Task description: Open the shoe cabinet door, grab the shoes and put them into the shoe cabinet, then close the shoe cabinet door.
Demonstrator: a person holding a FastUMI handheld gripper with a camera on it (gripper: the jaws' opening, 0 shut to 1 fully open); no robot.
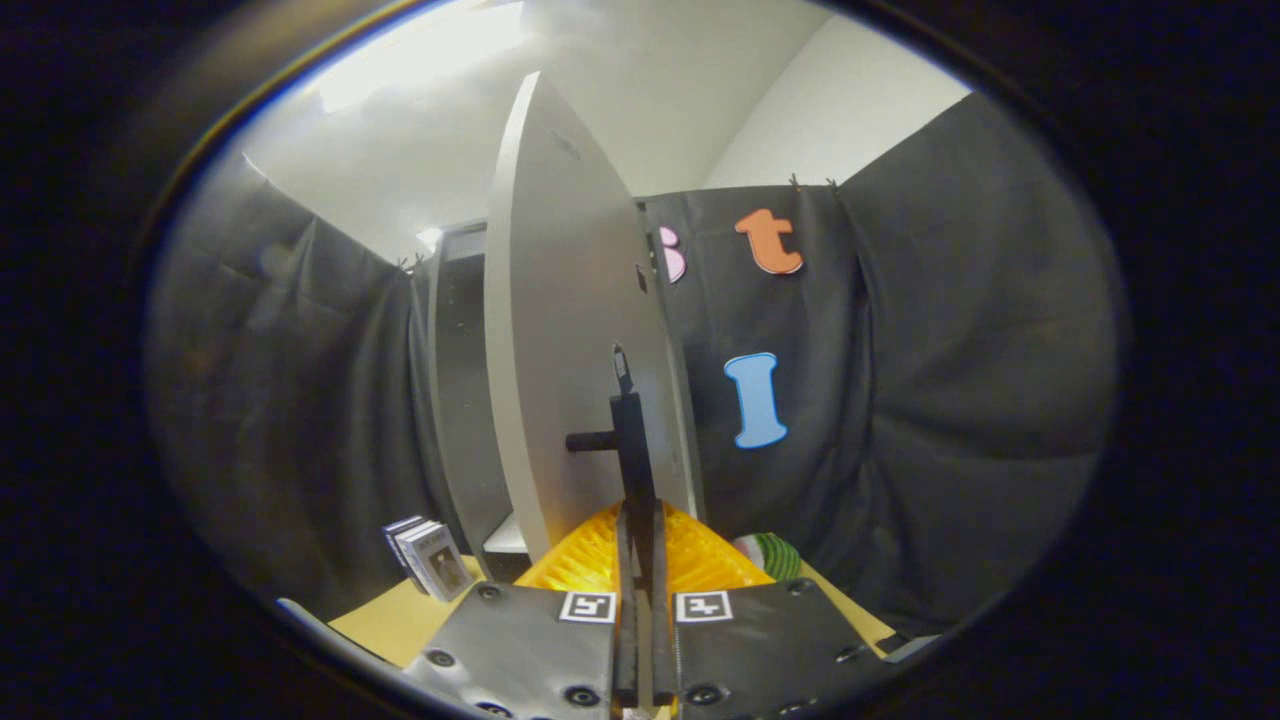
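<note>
The pale cabinet door point(560, 330) stands swung out, seen almost edge-on just ahead of me. Its black bar handle point(630, 440) runs upright and is joined to the door by a short black post point(590, 440). My gripper point(640, 535) has its orange fingers point(590, 565) drawn together, one on each side of the lower end of that handle. Behind the door's left edge shows the cabinet body point(455, 390) with a dark opening. A green-and-white striped thing point(772, 555), possibly a shoe, peeks out just right of the fingers.
A few small books point(428, 558) stand upright on the yellowish surface point(395, 620) left of the fingers, close to the cabinet's foot. Black cloth walls close in on the left and the right. A white ledge point(508, 540) shows at the cabinet's base.
</note>
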